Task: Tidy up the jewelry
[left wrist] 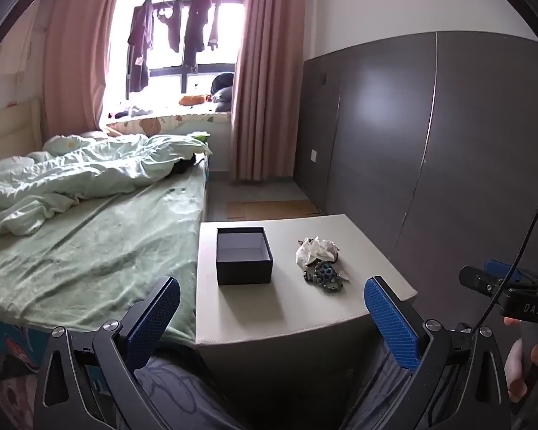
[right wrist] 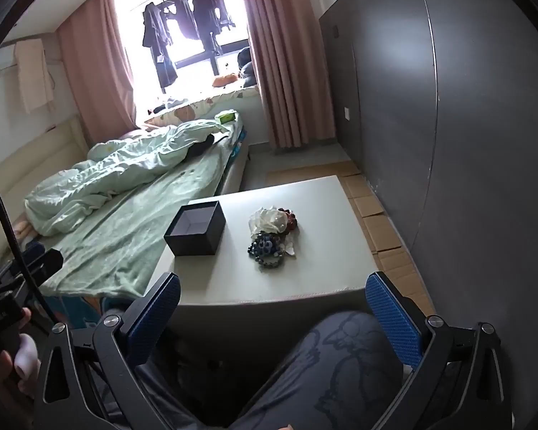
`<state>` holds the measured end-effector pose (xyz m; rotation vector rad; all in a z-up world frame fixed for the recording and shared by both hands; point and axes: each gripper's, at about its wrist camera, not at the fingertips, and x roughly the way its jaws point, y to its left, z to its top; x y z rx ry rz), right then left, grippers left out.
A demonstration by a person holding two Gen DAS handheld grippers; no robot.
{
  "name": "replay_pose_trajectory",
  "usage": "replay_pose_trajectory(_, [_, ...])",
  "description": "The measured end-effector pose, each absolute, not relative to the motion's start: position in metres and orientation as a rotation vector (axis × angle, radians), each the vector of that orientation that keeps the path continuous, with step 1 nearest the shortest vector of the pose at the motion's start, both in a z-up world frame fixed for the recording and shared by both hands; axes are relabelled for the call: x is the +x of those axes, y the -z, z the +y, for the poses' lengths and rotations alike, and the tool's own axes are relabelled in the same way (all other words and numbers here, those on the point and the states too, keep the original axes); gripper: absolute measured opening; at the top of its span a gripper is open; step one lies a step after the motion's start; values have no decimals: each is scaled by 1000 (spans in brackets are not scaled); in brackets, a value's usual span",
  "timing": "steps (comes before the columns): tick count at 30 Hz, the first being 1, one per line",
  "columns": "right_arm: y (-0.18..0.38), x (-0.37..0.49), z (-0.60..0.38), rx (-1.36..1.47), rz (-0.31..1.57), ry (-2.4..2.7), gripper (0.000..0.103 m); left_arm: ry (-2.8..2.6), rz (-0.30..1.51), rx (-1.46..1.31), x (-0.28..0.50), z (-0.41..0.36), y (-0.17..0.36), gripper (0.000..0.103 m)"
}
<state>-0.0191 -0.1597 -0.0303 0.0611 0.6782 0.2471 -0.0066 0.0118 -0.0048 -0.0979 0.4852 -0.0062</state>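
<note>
A low pale table (left wrist: 305, 315) is seen beside a bed (left wrist: 89, 251) covered with a green sheet and a rumpled pale green duvet (left wrist: 89, 168). On the table a dark square box (left wrist: 244, 256), lidless and with a pale grey lining, is set toward the 9 o'clock side of the tabletop. Well apart from it, toward 3 o'clock, a small heap of jewelry (left wrist: 321, 263) is found: a crumpled white piece at the far end and dark blue-green bead bracelets (left wrist: 324, 277) at the near end, touching it. In the right wrist view the same heap (right wrist: 274, 238) is shown with reddish beads (right wrist: 290, 219) at its 1 o'clock edge, and the box (right wrist: 196, 229) is seen to its 9 o'clock, empty.

The left gripper (left wrist: 272, 308) is held short of the table's near edge, its blue-padded fingers (left wrist: 391, 319) spread wide with nothing between them. The right gripper (right wrist: 272, 304) is likewise held before the near edge, tilted downward, its jaws fully released and empty; a patterned grey trouser leg (right wrist: 340, 365) is seen below it. At the 3 o'clock edge of the left wrist view the other gripper's body is caught, with a hand (left wrist: 531, 362) on its handle.

At 12 o'clock a bright window (left wrist: 183, 36) is framed by pink curtains (left wrist: 265, 71), with dark clothes (left wrist: 172, 28) hung across it. A grey panelled wall (left wrist: 430, 143) is at the table's 3 o'clock side
</note>
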Motion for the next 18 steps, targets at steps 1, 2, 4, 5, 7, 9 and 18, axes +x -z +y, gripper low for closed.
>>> replay_pose_trajectory(1, [30,-20,-159,58,676,-247,103,4,483,-102,-7,14,5,103])
replay_pose_trajectory(2, [29,-21,-157,56,675,-248,103,1,482,-102,-6,14,7,103])
replay_pose_trajectory(4, [29,-21,-157,56,669,-253,103,-10,476,-109,-6,17,6,103])
replay_pose_trajectory(5, [28,-21,-158,55,668,-256,103,-15,472,-111,-6,18,5,103])
replay_pose_trajectory(7, [29,-21,-156,48,668,-264,103,-25,468,-109,-4,16,6,103])
replay_pose_trajectory(9, [28,-21,-153,42,669,-267,103,-31,463,-107,-4,16,5,103])
replay_pose_trajectory(18, [31,-18,-152,55,666,-263,103,-24,458,-101,-9,16,6,103])
